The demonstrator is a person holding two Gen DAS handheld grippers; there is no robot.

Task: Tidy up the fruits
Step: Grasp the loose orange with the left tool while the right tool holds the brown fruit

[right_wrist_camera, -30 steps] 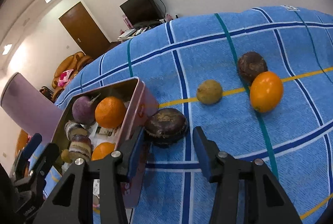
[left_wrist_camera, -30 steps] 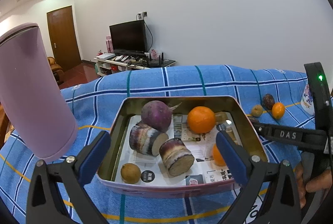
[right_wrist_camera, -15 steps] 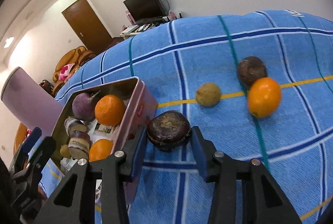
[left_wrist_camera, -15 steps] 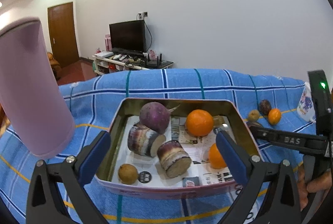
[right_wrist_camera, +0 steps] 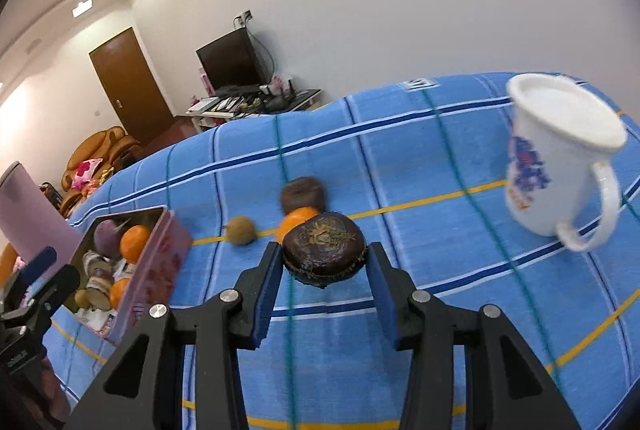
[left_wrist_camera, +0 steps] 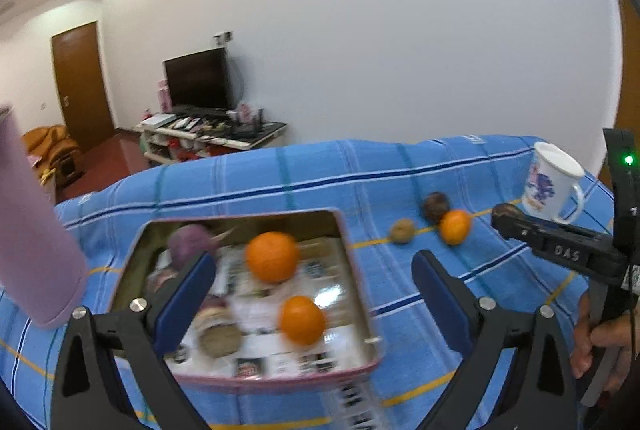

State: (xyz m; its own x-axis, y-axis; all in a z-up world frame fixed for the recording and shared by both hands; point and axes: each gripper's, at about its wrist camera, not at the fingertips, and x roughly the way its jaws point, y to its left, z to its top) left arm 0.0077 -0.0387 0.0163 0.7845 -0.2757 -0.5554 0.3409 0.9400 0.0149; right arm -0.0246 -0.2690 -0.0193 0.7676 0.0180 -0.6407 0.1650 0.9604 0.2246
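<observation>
My right gripper [right_wrist_camera: 323, 282] is shut on a dark brown wrinkled fruit [right_wrist_camera: 323, 248] and holds it above the blue checked cloth. Behind it lie an orange [right_wrist_camera: 298, 220], another dark fruit [right_wrist_camera: 303, 193] and a small brownish fruit [right_wrist_camera: 241, 230]. The pink-rimmed tin [left_wrist_camera: 362, 314] holds two oranges [left_wrist_camera: 272, 257], a purple turnip [left_wrist_camera: 188, 240] and cut root pieces. My left gripper [left_wrist_camera: 312, 302] is open and empty above the tin. The right gripper also shows in the left wrist view [left_wrist_camera: 506, 216], at the right edge.
A white printed mug [right_wrist_camera: 556, 154] stands on the cloth at the right. A tall pink tumbler [left_wrist_camera: 32, 242] stands left of the tin. The tin also shows at the left of the right wrist view [right_wrist_camera: 160, 266].
My right gripper closed on the dark fruit and lifted it up and to the right, away from the tin. The left wrist view swung right, with blur.
</observation>
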